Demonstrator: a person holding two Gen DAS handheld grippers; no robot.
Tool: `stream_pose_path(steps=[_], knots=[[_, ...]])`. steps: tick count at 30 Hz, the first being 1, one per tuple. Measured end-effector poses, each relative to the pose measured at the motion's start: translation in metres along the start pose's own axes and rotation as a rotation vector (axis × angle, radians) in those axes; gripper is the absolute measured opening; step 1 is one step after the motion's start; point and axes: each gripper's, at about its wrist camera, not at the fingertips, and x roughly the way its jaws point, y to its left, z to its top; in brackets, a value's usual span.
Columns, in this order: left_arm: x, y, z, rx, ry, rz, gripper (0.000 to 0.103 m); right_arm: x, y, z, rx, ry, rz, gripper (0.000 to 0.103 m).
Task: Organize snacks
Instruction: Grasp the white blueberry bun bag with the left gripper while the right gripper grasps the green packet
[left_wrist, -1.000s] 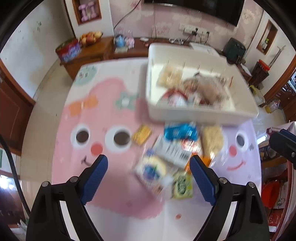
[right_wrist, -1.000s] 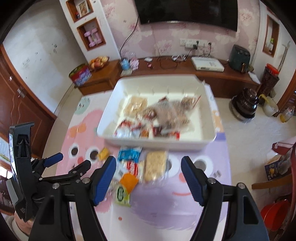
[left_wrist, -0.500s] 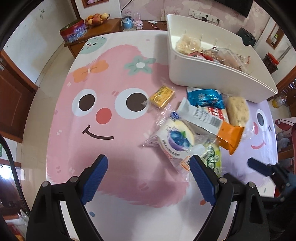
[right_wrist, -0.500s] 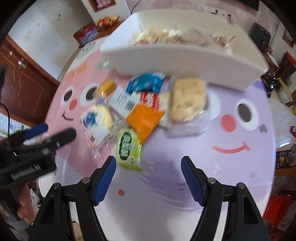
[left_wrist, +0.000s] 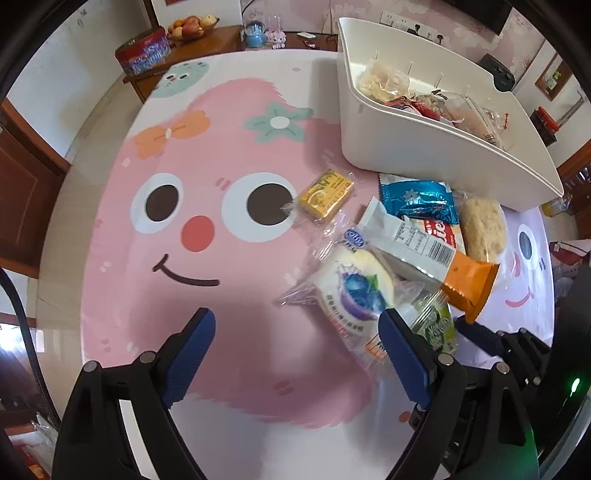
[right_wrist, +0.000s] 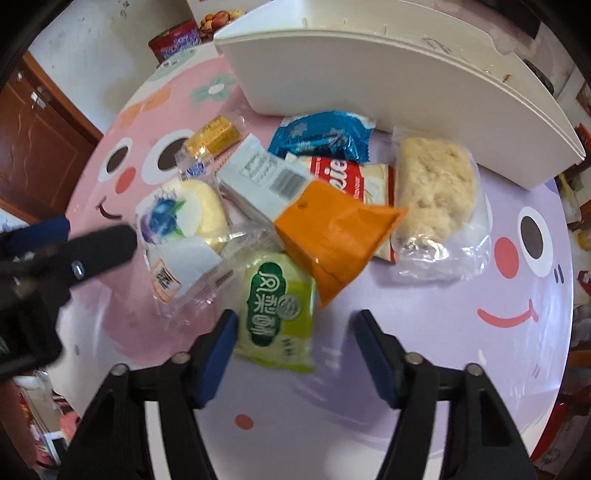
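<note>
Several loose snack packs lie on the table in front of a white bin (left_wrist: 406, 147) that holds more snacks. My left gripper (left_wrist: 295, 350) is open and empty, low over the table just left of a blueberry bun pack (left_wrist: 354, 284). My right gripper (right_wrist: 295, 343) is open, its jaws either side of the near end of a green pack (right_wrist: 277, 310). Close by lie an orange-ended wrapper (right_wrist: 332, 229), a yellow pack (left_wrist: 325, 192), a blue pack (right_wrist: 321, 136), a red-and-white pack (right_wrist: 343, 173) and a bagged bread (right_wrist: 432, 192). The left gripper also shows in the right wrist view (right_wrist: 70, 243).
The table carries a pink and purple cartoon-face cloth (left_wrist: 184, 229). A wooden sideboard (left_wrist: 199, 40) behind it holds a red tin (left_wrist: 142, 51), fruit and small figures. The bin's wall (right_wrist: 369, 74) stands just beyond the snack pile.
Both grippers have dropped lower and closer to the snack pile. The right gripper now straddles the green pack; the left sits beside the blueberry bun pack. Both stayed open.
</note>
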Motion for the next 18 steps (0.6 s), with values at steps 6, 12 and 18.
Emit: stream_pose_path(steps=[6, 12, 18], knots=[[0.023, -0.011, 0.011, -0.041, 0.066, -0.056, 0.089, 0.0, -0.008, -0.003, -0.02, -0.012, -0.013, 0.037], [0.05, -0.027, 0.017, -0.052, 0.13, -0.062, 0.089, -0.004, -0.02, -0.006, 0.002, -0.005, 0.002, 0.037], [0.06, -0.036, 0.005, -0.037, 0.138, -0.04, 0.072, -0.005, -0.023, -0.004, 0.024, 0.009, 0.015, 0.037]])
